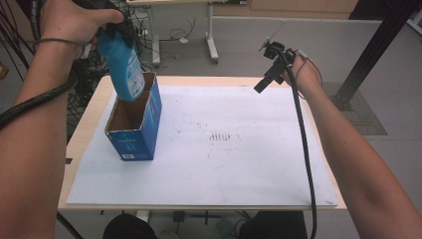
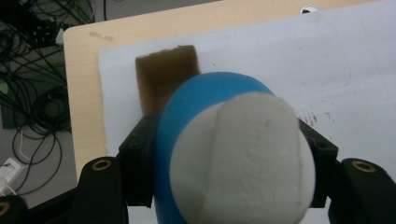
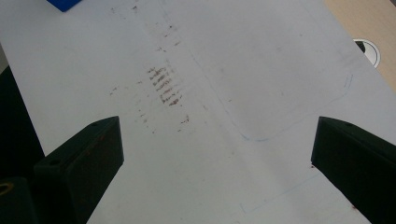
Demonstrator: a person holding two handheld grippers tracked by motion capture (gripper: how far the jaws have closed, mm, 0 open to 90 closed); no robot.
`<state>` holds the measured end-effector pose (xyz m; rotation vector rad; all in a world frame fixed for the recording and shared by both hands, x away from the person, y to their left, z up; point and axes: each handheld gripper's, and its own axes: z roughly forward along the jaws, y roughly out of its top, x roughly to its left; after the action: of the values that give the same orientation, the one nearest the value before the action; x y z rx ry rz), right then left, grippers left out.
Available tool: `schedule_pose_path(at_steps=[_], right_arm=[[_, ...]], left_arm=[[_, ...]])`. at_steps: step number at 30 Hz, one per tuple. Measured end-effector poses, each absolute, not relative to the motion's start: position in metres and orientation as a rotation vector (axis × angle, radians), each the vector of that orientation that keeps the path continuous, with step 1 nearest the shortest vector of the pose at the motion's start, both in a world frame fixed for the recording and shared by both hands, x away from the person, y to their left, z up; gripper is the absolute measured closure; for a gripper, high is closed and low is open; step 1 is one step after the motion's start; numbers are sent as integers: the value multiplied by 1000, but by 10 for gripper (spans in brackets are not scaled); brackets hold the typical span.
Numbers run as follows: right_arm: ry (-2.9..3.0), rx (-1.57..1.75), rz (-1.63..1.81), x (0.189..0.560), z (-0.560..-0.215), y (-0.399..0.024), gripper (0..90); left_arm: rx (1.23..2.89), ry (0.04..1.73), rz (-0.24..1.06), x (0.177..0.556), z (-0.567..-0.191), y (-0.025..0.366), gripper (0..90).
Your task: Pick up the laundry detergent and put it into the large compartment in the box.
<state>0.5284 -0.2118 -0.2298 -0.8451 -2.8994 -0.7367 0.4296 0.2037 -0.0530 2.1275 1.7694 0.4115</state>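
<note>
A blue bottle [image 1: 124, 64] with a white cap [image 2: 243, 158] hangs tilted over an open blue cardboard box [image 1: 134, 129] at the table's left. The bottle's lower end is at the box's open top. My left gripper [image 1: 112, 29] is shut on the bottle near its cap end. In the left gripper view the black jaws [image 2: 229, 140] clamp the bottle [image 2: 187, 107] from both sides, with the box's brown inside [image 2: 166, 79] below. My right gripper [image 1: 263, 82] hovers over the far right of the table. It [image 3: 217, 144] stands open with nothing between its fingers.
A white sheet [image 1: 224, 164] with brownish marks [image 3: 163, 86] covers most of the wooden table [image 1: 84, 134]. A round cable hole [image 3: 369, 50] sits in the bare wood. Cables [image 2: 32, 107] lie on the floor to the left, and another table's legs [image 1: 211, 45] stand behind.
</note>
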Motion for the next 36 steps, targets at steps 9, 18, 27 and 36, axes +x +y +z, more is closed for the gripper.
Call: schedule_pose_path(at_steps=[9, 18, 27, 36], right_arm=[[-2893, -849, -736, 528, -231, -211, 21], [-2890, -836, -751, 524, -229, -209, 22], [-2897, -826, -751, 524, -228, -206, 22], [-2895, -831, -747, 523, -228, -206, 22]], left_arm=[[2126, 1803, 416, 432, -63, 209, 376], [2121, 1840, 362, 436, -88, 222, 377], [2141, 1870, 365, 439, -109, 223, 376], [2171, 1880, 323, 443, -138, 224, 376]])
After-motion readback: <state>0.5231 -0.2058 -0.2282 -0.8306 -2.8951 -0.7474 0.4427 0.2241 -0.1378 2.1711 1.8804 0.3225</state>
